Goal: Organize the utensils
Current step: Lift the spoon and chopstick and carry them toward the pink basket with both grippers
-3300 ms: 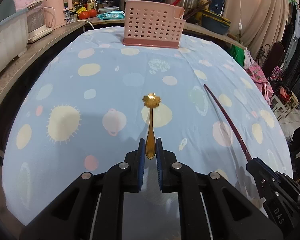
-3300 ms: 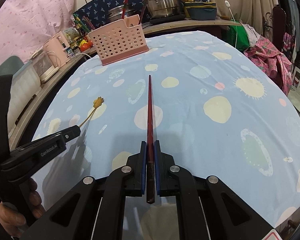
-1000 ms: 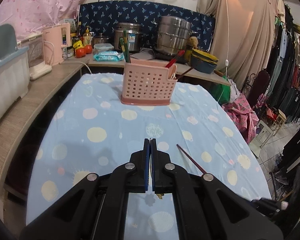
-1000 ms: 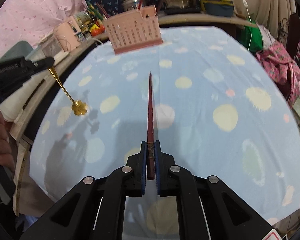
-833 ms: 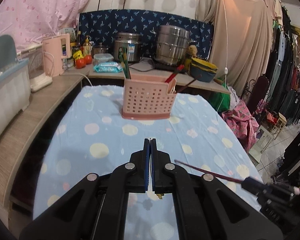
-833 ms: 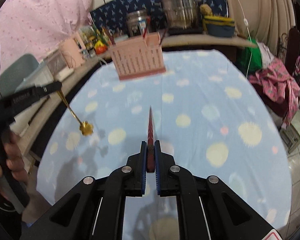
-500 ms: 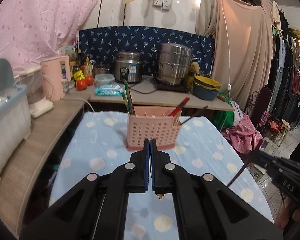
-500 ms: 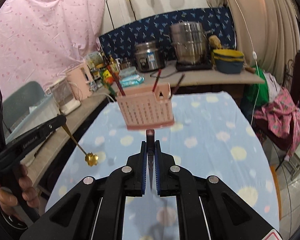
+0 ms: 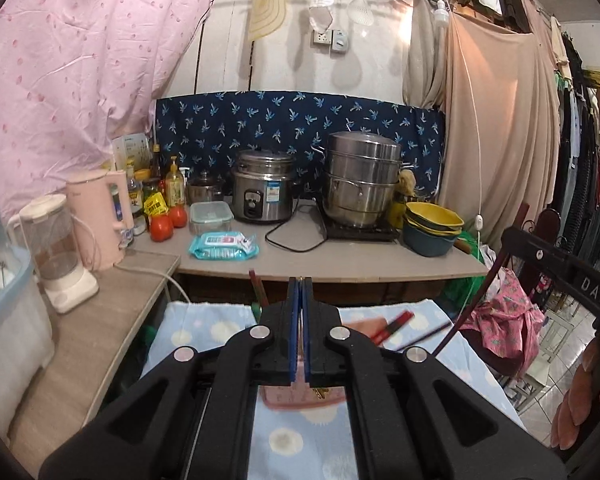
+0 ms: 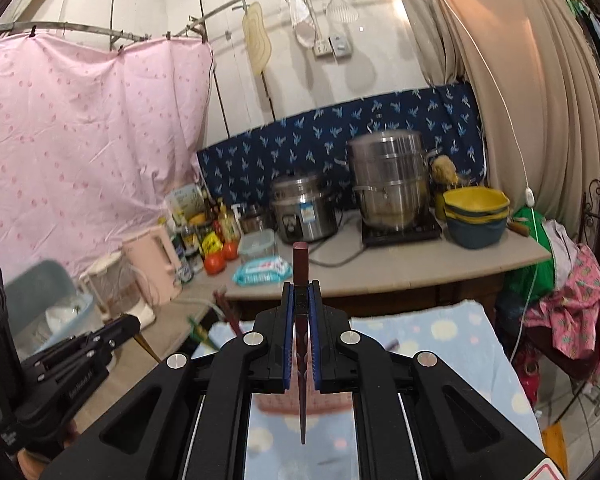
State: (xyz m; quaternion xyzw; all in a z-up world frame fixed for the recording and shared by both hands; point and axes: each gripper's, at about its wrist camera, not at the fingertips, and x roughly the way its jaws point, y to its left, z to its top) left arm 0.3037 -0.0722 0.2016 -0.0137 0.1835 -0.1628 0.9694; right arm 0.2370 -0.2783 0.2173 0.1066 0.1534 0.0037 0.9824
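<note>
Both grippers are held high above the bench (image 9: 188, 332) with the blue spotted cloth, cameras looking level at the back counter (image 9: 340, 264).

Left gripper (image 9: 300, 300): jaws pressed together, blue pads nearly touching. A sliver of the thin gold spoon handle (image 9: 300, 354) shows between them, and a gold bit peeks out below the pads. In the right wrist view the gold shaft slants down from that gripper's tip (image 10: 130, 322). The jaws grip the spoon, bowl end hanging down.

Right gripper (image 10: 300, 304): jaws closed on the dark red wooden chopstick (image 10: 301, 276), which stands close to upright, blunt end above the pads, thin tip pointing down toward the pink perforated plastic utensil basket (image 10: 268, 402). The left wrist view shows the same chopstick (image 9: 496, 264) slanting down under the right gripper (image 9: 516, 236) at the right edge.

Room: the basket sits straight below both grippers, mostly hidden behind them, blurred. Red and dark chopsticks (image 9: 396, 322) already lean out of it. The back counter, crowded with steel pots (image 9: 362, 178) and stacked bowls (image 9: 434, 226), lies just beyond the cloth's far edge.

Change: three seconds ago spoon and chopstick lay flat on the cloth, each gripped at its near end. Both are now lifted clear, carried forward and tipped downward over the basket.
</note>
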